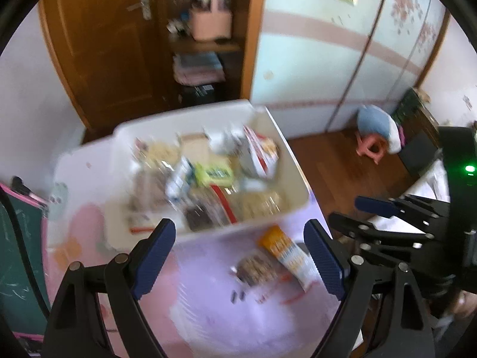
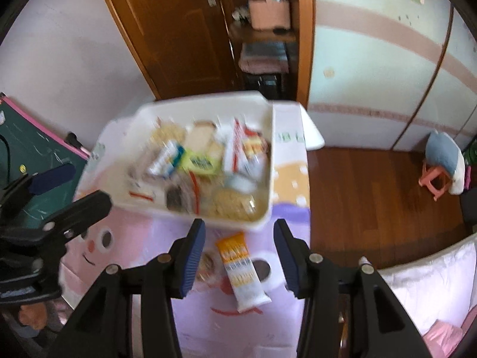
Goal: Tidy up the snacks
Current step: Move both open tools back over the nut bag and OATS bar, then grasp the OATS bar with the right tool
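A white plastic bin (image 1: 286,161) (image 2: 269,161) full of several snack packets stands on a small table with a pink and purple cartoon cover (image 1: 208,298) (image 2: 143,238). In front of the bin lie an orange-and-white snack bar (image 1: 290,253) (image 2: 241,268) and a small clear packet of brown snack (image 1: 256,270) (image 2: 207,264). My left gripper (image 1: 240,253) is open and empty above the table, just left of these two. My right gripper (image 2: 240,256) is open and empty, hovering over the bar. Each gripper shows in the other's view (image 1: 366,208) (image 2: 71,191). Both views are blurred.
A green chalkboard with a pink frame (image 1: 18,238) (image 2: 32,149) leans at the left. A wooden door (image 2: 167,29) and a shelf are behind. A wooden floor with a pink stool and blue cushion (image 2: 441,164) lies at the right, and white bedding (image 2: 432,283) at the lower right.
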`<control>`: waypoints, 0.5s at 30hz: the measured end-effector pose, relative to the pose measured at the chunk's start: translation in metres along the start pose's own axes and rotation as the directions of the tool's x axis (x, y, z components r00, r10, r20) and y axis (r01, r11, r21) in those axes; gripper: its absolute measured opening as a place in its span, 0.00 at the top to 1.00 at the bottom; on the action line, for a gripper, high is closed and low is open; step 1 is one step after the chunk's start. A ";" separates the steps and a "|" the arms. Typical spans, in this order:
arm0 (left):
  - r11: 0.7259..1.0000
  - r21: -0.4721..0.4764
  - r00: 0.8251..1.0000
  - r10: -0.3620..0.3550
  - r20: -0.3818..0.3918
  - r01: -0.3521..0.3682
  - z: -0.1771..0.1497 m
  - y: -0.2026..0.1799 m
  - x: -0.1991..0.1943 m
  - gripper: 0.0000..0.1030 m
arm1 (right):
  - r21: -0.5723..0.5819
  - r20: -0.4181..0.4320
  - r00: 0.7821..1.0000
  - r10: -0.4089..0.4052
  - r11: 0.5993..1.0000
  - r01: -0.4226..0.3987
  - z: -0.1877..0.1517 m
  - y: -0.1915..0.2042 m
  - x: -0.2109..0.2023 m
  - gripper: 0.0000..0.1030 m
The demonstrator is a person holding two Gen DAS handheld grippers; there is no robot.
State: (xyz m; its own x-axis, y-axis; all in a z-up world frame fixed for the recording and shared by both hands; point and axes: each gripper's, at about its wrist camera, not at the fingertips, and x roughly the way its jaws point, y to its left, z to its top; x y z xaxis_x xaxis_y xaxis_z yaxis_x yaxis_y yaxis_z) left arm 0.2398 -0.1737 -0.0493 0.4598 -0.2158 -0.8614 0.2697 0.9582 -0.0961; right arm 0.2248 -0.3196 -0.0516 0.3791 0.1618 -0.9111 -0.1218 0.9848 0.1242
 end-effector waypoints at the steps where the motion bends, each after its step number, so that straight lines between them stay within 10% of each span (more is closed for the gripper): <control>1: 1.000 0.007 1.000 -0.006 -0.013 0.006 -0.005 -0.003 0.005 0.15 | 0.003 -0.020 1.000 -0.003 1.000 0.003 -0.008 -0.004 0.008 0.53; 15: 0.984 -0.177 0.973 -0.044 -0.227 0.003 -0.069 0.003 0.120 0.15 | -0.005 -0.230 0.972 0.036 0.999 -0.038 -0.084 -0.008 0.100 0.53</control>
State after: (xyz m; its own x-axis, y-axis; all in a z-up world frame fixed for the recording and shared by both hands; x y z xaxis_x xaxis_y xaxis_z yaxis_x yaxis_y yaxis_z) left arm 0.2373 -0.1833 -0.1871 0.2436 -0.2091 -0.9471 0.1173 0.9757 -0.1853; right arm 0.1862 -0.3167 -0.1766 0.1529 0.1780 -0.9721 -0.1403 0.9776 0.1570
